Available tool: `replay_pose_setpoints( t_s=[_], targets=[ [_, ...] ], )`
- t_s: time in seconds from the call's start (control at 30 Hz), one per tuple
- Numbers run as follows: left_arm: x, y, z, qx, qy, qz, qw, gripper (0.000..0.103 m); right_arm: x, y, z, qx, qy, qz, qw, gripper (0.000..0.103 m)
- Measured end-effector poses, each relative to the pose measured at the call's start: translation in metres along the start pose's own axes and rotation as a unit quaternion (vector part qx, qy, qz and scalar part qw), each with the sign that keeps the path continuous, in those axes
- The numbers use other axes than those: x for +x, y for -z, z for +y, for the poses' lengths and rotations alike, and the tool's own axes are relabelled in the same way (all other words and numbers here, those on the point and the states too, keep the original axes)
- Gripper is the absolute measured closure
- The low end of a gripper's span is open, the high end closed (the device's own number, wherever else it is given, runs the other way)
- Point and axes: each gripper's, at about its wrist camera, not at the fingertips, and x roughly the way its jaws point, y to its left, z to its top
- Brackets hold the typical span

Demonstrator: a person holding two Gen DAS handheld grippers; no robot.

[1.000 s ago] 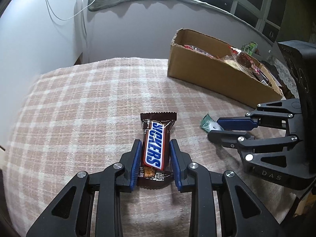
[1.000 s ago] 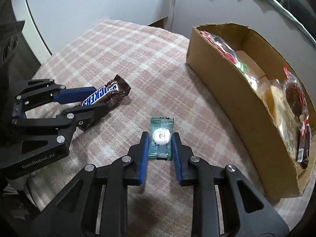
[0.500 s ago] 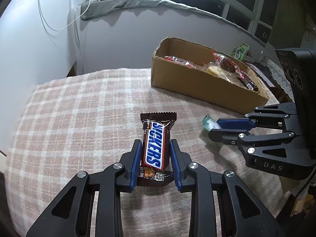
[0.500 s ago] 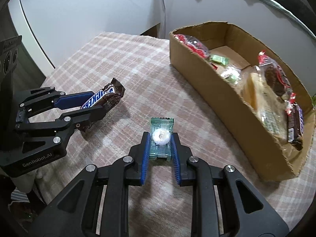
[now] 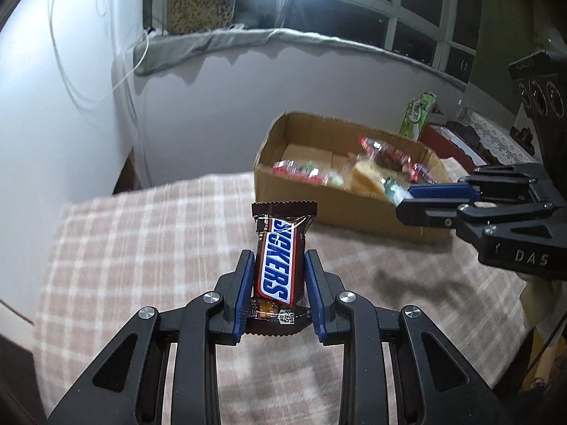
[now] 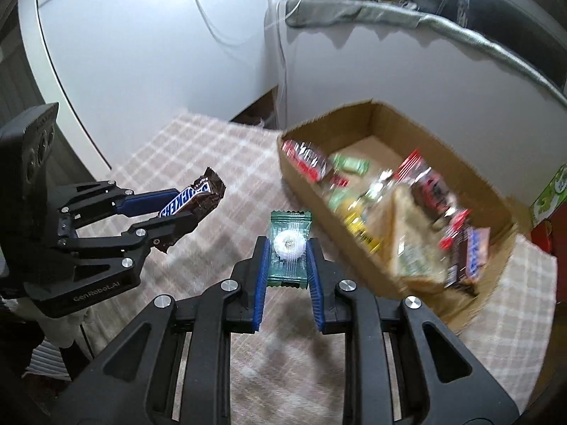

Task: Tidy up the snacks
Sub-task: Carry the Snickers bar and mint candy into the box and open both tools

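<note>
My left gripper (image 5: pixel 278 260) is shut on a brown Snickers bar (image 5: pixel 280 258), held up above the checked tablecloth (image 5: pixel 141 248). In the right wrist view the left gripper (image 6: pixel 184 209) shows at the left with the Snickers bar (image 6: pixel 193 200) sticking out of it. My right gripper (image 6: pixel 287 248) is shut on a small green candy packet (image 6: pixel 287 248) with a white round sweet inside, also lifted off the cloth. In the left wrist view the right gripper (image 5: pixel 404 202) hangs at the near wall of the open cardboard box (image 5: pixel 319 209), which holds several wrapped snacks.
The cardboard box (image 6: pixel 301 184) stands at the table's far right, blurred by motion. Behind it lie a green carton (image 5: pixel 418 113) and a red box (image 5: pixel 446 141). A white wall and a sill with a grey cloth (image 5: pixel 248 39) rise behind the table. A bright lamp shines above.
Both grippers have risen off the tablecloth with their snacks. The box now appears lower and closer in both views, and the right gripper has moved toward it.
</note>
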Motion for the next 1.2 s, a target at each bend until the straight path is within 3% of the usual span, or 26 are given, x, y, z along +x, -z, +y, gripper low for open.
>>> replay_pose_setpoints(
  t_s=[0.4, 0.77, 0.97, 1.07, 1.13, 1.2],
  targets=[
    [0.011, -0.045, -0.020, 0.024, 0.014, -0.027, 0.9992, 0.076, -0.025, -0.032, -0.036, 0.008, 0.029, -0.034, 0.999, 0.081],
    [0.060, -0.088, -0.025, 0.011, 0.035, -0.022, 0.9991, 0.076, 0.005, -0.057, -0.085, 0.034, 0.033, -0.022, 0.999, 0.081],
    [0.080, -0.091, -0.030, 0.007, 0.035, -0.011, 0.9993, 0.076, 0.022, -0.056, -0.100, 0.043, 0.039, -0.012, 0.998, 0.080],
    [0.082, -0.091, -0.029, 0.005, 0.030, -0.011, 0.9995, 0.068, 0.024, -0.055, -0.101, 0.043, 0.043, -0.010, 0.998, 0.071],
    [0.080, -0.093, -0.028, 0.001, 0.028, -0.015, 0.9995, 0.066, 0.021, -0.054, -0.101, 0.044, 0.050, -0.016, 0.998, 0.045],
    [0.076, -0.094, -0.029, 0.004, 0.026, -0.018, 0.9995, 0.066, 0.018, -0.053, -0.103, 0.046, 0.051, -0.025, 0.997, 0.044]
  ],
)
